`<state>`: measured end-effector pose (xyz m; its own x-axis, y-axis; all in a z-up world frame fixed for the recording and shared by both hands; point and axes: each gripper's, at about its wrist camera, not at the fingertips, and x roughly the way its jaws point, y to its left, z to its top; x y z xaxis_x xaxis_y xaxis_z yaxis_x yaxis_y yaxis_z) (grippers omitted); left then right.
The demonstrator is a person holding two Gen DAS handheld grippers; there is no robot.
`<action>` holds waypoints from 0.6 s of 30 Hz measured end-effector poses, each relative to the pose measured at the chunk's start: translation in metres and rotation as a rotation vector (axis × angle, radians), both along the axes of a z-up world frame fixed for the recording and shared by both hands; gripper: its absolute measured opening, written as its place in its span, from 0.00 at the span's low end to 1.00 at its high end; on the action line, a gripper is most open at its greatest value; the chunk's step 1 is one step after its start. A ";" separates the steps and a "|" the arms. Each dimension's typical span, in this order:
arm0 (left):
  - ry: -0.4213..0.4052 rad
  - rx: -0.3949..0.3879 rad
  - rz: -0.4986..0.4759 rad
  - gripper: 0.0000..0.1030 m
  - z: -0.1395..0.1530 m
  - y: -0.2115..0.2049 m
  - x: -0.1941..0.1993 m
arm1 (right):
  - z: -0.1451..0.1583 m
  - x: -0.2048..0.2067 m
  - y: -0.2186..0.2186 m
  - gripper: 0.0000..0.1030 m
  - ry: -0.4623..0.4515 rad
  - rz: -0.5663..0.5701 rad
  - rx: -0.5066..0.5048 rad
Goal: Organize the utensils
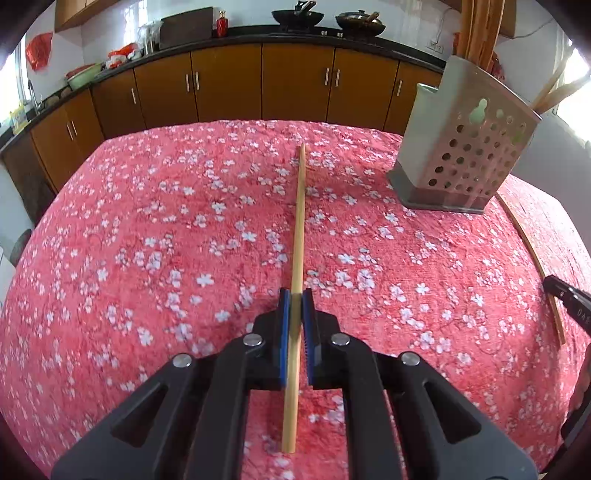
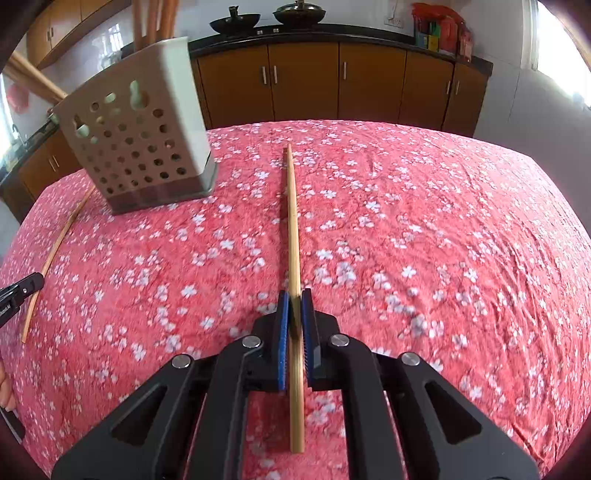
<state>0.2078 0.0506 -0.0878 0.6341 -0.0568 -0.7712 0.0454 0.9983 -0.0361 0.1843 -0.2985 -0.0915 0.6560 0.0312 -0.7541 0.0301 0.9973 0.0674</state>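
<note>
My left gripper [image 1: 296, 295] is shut on a bamboo chopstick [image 1: 300, 221] that runs forward between the blue pads, over the red floral tablecloth. My right gripper [image 2: 295, 295] is shut on a second bamboo chopstick [image 2: 292, 221] in the same way. The grey perforated utensil holder [image 1: 465, 155] stands at the back right in the left wrist view and at the back left in the right wrist view [image 2: 136, 129], with several chopsticks standing in it. Each view shows the other gripper's chopstick at its edge [image 1: 532, 258] [image 2: 55, 254], with the other gripper's tip [image 1: 565, 299] [image 2: 22, 288].
The table's far edge [image 1: 258, 123] drops off toward brown kitchen cabinets [image 1: 295, 81]. Woks [image 1: 297, 16] sit on the counter behind. The tablecloth [image 2: 443, 240] is wrinkled on the right.
</note>
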 end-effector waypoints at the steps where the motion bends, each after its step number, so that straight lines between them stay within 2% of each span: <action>1: 0.000 -0.006 0.000 0.09 0.000 0.001 0.000 | 0.000 0.001 0.001 0.09 -0.005 0.001 -0.005; 5: 0.001 -0.044 0.007 0.09 -0.002 0.003 0.000 | 0.000 0.008 0.001 0.09 -0.006 -0.001 -0.002; 18: 0.002 -0.075 0.027 0.10 -0.001 0.005 0.000 | -0.001 -0.001 -0.001 0.09 -0.009 -0.009 0.022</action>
<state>0.2074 0.0557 -0.0884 0.6349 -0.0976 -0.7664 0.0183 0.9936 -0.1113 0.1829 -0.3000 -0.0926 0.6632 0.0418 -0.7473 0.0380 0.9953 0.0894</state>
